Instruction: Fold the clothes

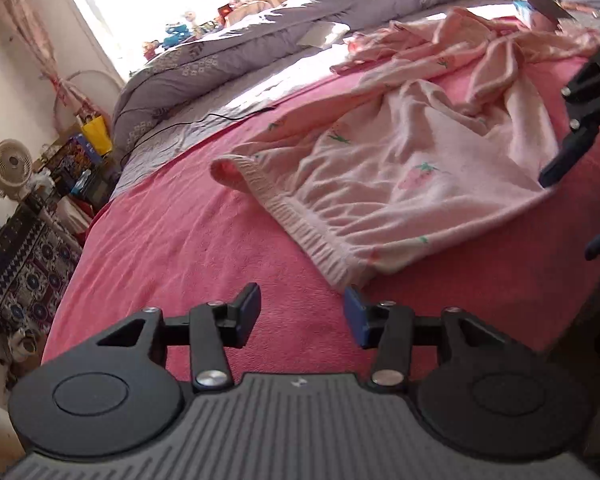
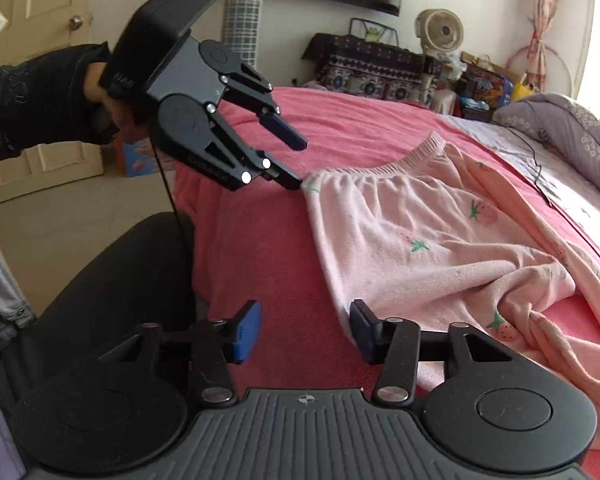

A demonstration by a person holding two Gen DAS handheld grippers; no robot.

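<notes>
Pale pink fleece trousers (image 2: 416,240), printed with strawberries, ribbed elastic waistband (image 1: 296,216); lay spread and rumpled on the bed, waistband toward the near edge. Bed cover (image 1: 172,240): deep pink terry, napped, lightly creased. Grey quilted duvet (image 1: 220,64), bunched along the far side; thin black cable (image 1: 204,120) trailed across it.

Left gripper (image 1: 302,314): black, blue-padded fingers (image 1: 250,304), jaws about half apart, nothing between them; poised just off one waistband corner, one fingertip at the fabric's edge in the right wrist view, contact not certain.

Right gripper (image 2: 306,330): same build, jaws about half apart, empty; right finger beside the trousers' near hem corner.
</notes>
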